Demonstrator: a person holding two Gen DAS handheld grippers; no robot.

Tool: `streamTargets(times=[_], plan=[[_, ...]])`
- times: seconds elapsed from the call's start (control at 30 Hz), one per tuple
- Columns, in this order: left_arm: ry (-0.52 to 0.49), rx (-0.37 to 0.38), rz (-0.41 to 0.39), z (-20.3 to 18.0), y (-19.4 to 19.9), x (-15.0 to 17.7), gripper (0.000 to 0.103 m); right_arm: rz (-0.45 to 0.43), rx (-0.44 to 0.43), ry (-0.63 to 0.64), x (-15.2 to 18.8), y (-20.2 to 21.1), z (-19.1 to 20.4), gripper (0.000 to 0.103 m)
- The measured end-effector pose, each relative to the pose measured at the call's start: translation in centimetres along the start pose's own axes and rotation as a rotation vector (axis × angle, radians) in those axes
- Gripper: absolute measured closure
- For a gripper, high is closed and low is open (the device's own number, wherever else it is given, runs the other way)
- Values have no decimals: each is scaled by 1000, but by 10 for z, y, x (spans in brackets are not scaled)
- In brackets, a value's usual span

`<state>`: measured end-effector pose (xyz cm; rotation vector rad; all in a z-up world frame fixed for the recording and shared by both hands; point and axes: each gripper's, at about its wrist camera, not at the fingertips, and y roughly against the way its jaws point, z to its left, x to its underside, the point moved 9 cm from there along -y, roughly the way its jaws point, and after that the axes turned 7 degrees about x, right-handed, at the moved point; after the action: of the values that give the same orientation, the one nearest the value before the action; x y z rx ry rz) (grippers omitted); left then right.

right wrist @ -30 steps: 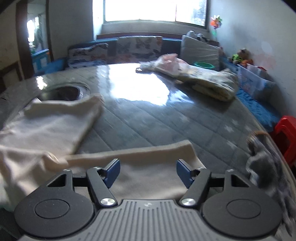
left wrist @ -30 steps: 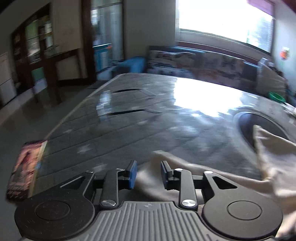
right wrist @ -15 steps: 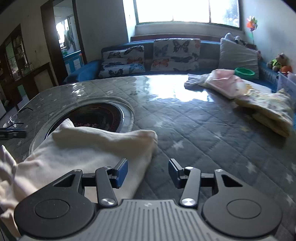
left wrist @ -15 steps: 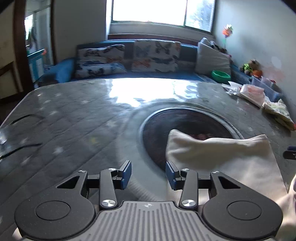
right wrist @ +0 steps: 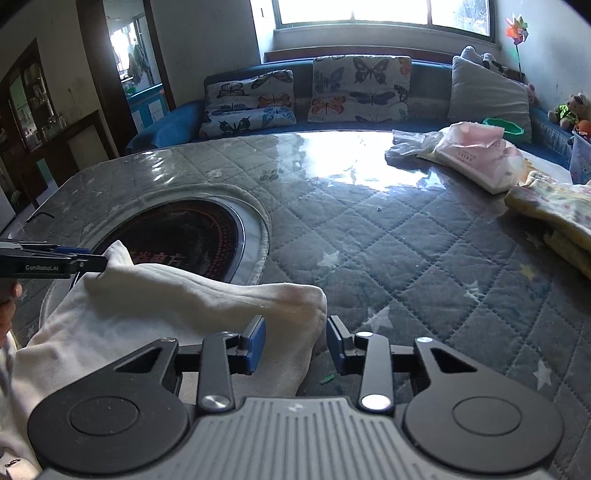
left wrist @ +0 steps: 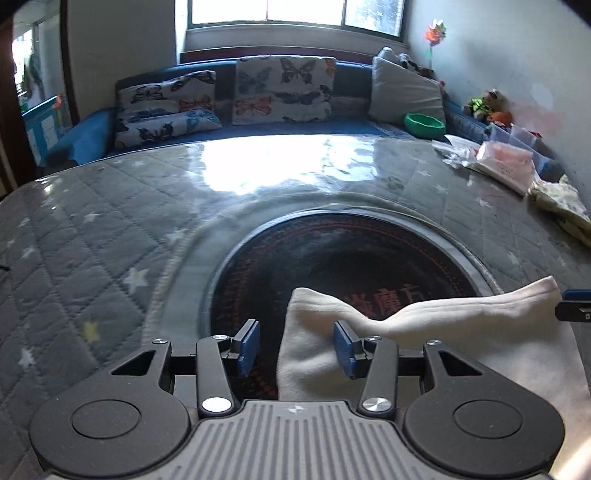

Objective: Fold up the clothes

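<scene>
Lit from behind by a blown-out window (left wrist: 295,14), white and detailless in both views. Strong glare across the glossy table cover (right wrist: 351,162), washing out its quilting. Dim and shadowed at the doorway (right wrist: 125,70) side. Heavy fisheye bending at the edges, black vignette in the corners. Sharp overall, no motion blur.

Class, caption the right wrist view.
Open right gripper over a folded cream garment on a quilted table.
</scene>
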<state>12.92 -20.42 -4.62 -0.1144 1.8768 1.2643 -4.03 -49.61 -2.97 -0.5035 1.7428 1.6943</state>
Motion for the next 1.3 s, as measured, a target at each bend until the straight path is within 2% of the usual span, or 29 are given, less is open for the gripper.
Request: streamTargets(times=[0.03,0.13,0.27,0.3,0.37,0.6,0.8,0.9,1.0,1.13,1.3], plan=[[-5,3,3,-2,-3,0,57,2,-1,3,0,-1,1,72],[-25,29,-2,-8,-7,-1,75,4,-1,16,-1,-4,2,81],[-26,-8,-48,0,1,-6,93,13,5,27,-4,-8,4,91],[-25,-18,-60,2,3,-7,94,10,11,31,-4,-8,5,97],[-25,-39,-83,7,7,-10,97,1,26,38,-6,-8,6,99],[-23,-113,-167,23,22,-19,98,-77,20,76,-34,-2,24,100],[48,-190,-213,57,34,-32,98,-165,1,105,-76,-16,54,100],[73,-208,-173,71,22,-29,97,-159,-5,123,-85,-30,65,100],[80,-212,-133,77,14,-21,92,-136,-10,155,-86,-40,75,97],[69,-224,-123,78,22,-10,86,-118,-30,220,-74,-27,82,93],[4,-120,-150,49,57,5,78,-71,-112,336,-42,5,99,93]])
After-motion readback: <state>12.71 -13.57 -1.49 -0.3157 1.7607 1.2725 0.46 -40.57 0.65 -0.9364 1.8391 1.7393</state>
